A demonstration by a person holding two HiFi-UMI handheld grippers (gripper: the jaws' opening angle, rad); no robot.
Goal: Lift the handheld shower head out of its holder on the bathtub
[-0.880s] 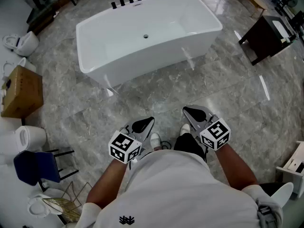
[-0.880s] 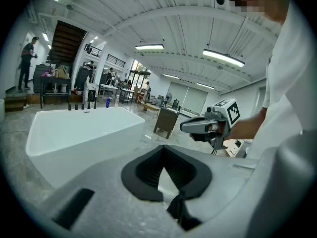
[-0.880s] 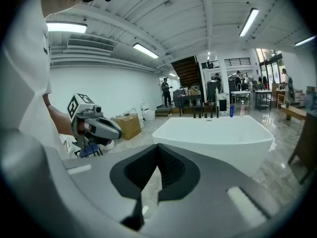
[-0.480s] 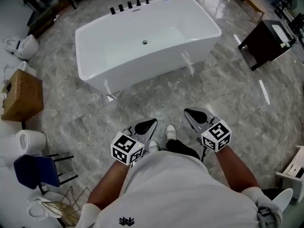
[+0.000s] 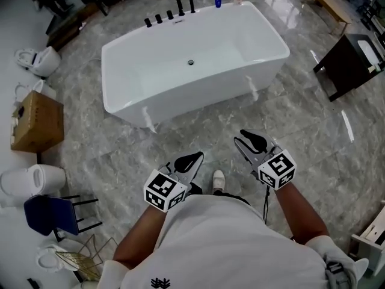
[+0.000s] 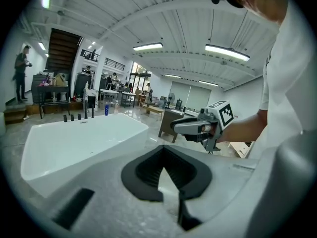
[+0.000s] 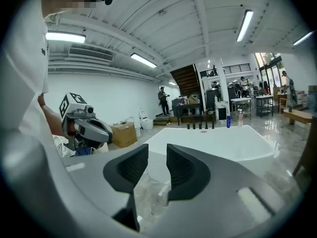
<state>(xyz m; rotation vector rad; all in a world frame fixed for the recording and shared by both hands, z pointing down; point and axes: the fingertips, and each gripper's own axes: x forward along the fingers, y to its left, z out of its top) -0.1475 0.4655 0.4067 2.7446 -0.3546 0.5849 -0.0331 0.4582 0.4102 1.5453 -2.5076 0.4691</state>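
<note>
place: bathroom-fittings showroom | signs: freestanding bathtub (image 5: 180, 98) on marble floor (image 5: 301, 119), loose toilets (image 5: 37, 60), open ceiling (image 6: 173, 29)

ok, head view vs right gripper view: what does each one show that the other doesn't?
Head view only: the person's shoe, the marker cube on the right gripper, and the drain in the tub floor.
Right gripper view only: the ceiling lights and the staircase.
Both: the white bathtub, the black fittings on its far rim, the blue bottle, the cardboard box and the left gripper.
</note>
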